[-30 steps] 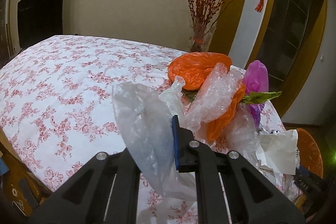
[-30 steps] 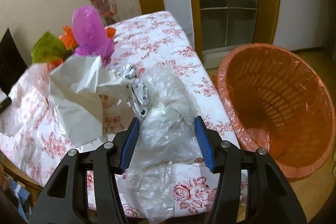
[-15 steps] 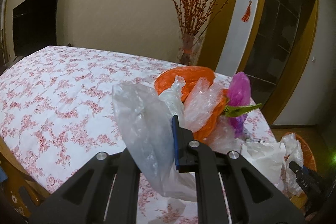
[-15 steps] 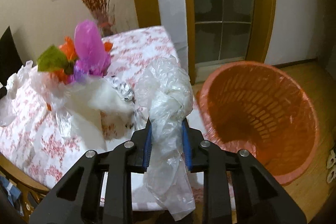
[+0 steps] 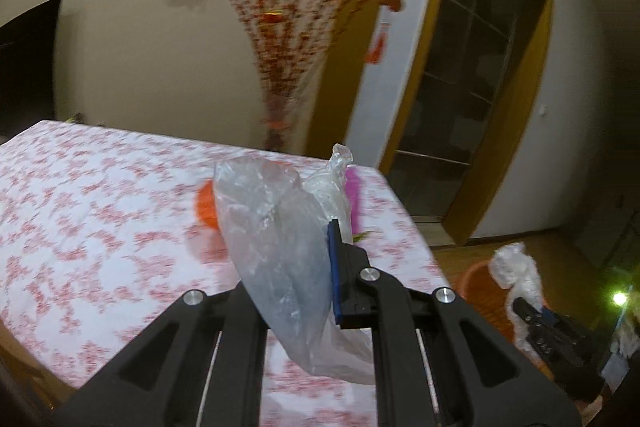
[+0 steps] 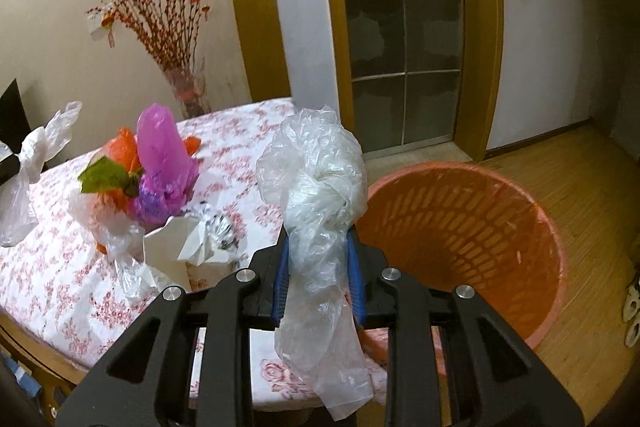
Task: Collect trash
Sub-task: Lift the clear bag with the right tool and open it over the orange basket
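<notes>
The right gripper [image 6: 318, 277] pinched a knotted clear bag [image 6: 316, 183] at frame centre, left of the orange basket [image 6: 472, 227]. The left gripper [image 5: 294, 271] clamped another clear bag [image 5: 276, 239] mid-frame, above the floral table [image 5: 100, 227].

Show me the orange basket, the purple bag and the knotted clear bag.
orange basket [image 6: 460, 227], right wrist view, inner wall.
purple bag [image 6: 160, 147], right wrist view, upper bulge.
knotted clear bag [image 6: 320, 183], right wrist view, the knot.

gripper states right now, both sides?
Left gripper: shut on a clear plastic bag.
Right gripper: shut on a knotted clear bag, beside the orange basket.
</notes>
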{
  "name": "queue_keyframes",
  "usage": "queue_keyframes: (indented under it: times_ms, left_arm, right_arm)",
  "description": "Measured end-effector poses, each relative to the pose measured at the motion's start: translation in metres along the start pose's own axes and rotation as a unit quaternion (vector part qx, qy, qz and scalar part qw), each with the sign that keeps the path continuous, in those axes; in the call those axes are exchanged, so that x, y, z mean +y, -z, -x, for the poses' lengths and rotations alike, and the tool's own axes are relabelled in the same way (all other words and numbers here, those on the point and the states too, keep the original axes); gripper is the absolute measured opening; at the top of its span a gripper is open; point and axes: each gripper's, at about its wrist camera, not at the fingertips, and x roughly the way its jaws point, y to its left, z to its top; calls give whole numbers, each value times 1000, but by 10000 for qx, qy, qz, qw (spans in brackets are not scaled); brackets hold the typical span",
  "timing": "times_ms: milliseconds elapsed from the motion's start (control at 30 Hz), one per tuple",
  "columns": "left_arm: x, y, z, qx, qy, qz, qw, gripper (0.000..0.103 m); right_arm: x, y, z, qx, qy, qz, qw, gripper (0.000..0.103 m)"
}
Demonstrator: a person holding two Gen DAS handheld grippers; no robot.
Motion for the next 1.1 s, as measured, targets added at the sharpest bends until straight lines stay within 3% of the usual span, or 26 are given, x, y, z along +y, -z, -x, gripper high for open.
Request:
queue_keyframes:
  times_ms: [233, 533, 867, 1100]
  left_arm:
    - [-68, 3, -16, 155, 727, -288, 9968, 11]
    - [-158, 32, -59, 640, 1558, -655, 9835, 11]
    - [-221, 62, -104, 1120, 1992, -926, 9691, 11]
    - [-233, 75, -138, 1461, 2118, -995, 9612, 11]
  right_arm:
    - [-36, -6, 10, -133, 299, -239, 9992, 25]
    - [-82, -7, 12, -139, 645, -623, 9959, 25]
    - [-115, -14, 9, -264, 659, -991, 9925, 25]
    - [-139, -15, -3, -235, 567, -1263, 9901, 27]
